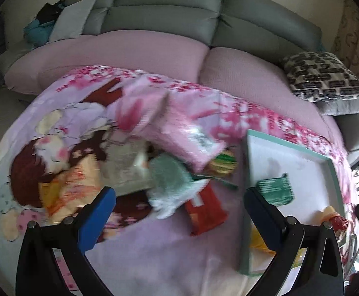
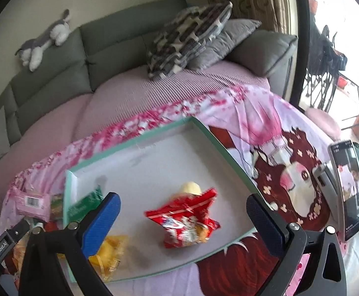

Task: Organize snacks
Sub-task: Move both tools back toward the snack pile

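Note:
A mint-rimmed white tray (image 2: 218, 143) sits on a pink printed cloth. In it are a red snack bag (image 2: 186, 224), a yellow packet (image 2: 110, 249), a dark green packet (image 2: 85, 204) and a pale yellow round item (image 2: 191, 187). My right gripper (image 2: 183, 222) hovers open above the red bag, which looks blurred. My left gripper (image 1: 179, 212) is open over a loose pile left of the tray (image 1: 247, 172): a pink packet (image 1: 189, 138), a mint green packet (image 1: 169, 180), a red-orange packet (image 1: 204, 209) and an orange packet (image 1: 63, 192). Nothing sits between either gripper's fingers.
A grey sofa (image 1: 169, 12) with a pink seat cover stands behind the cloth. Patterned and grey pillows (image 2: 191, 37) lie at its right end, and a plush toy (image 2: 43, 39) sits on the backrest. A phone on a stand (image 2: 347, 190) is right of the tray.

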Demonstrator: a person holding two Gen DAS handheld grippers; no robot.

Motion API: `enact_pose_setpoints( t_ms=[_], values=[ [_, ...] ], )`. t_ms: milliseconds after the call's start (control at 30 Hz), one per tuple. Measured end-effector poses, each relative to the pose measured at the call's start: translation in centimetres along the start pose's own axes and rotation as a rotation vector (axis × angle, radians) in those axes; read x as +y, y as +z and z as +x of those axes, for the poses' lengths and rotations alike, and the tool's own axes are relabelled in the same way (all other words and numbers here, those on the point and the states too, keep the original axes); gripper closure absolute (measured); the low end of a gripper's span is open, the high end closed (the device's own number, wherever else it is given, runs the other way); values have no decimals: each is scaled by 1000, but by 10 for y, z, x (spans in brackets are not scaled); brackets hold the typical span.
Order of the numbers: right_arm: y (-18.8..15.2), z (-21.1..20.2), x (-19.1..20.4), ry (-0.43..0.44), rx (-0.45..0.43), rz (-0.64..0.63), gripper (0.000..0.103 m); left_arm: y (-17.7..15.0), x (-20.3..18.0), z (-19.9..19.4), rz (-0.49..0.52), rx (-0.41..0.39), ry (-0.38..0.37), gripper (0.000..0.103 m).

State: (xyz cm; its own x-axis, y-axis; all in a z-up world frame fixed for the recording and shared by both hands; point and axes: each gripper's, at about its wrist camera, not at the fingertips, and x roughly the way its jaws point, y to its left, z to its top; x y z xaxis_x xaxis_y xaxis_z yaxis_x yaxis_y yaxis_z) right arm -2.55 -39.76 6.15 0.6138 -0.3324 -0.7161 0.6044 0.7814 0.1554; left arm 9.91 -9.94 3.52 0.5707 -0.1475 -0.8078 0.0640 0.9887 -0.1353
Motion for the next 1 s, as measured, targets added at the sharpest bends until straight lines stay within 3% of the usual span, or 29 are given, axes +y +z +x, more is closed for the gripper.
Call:
enact_pose_setpoints(
  t_ms=[300,633,800,1000],
  values=[
    [-5,-23,57,118,-80,-109,0,7,72,-24,-84,-40,174,0],
    [-39,-19,134,274,2,-292,0,8,146,-48,-214,-75,347,0],
    [-62,-15,167,363,66,-347,0,6,174,-60,-294,-99,367,0],
    [-81,-10,194,402,102,-422,0,4,180,-52,-303,-65,339,0]
  ],
)
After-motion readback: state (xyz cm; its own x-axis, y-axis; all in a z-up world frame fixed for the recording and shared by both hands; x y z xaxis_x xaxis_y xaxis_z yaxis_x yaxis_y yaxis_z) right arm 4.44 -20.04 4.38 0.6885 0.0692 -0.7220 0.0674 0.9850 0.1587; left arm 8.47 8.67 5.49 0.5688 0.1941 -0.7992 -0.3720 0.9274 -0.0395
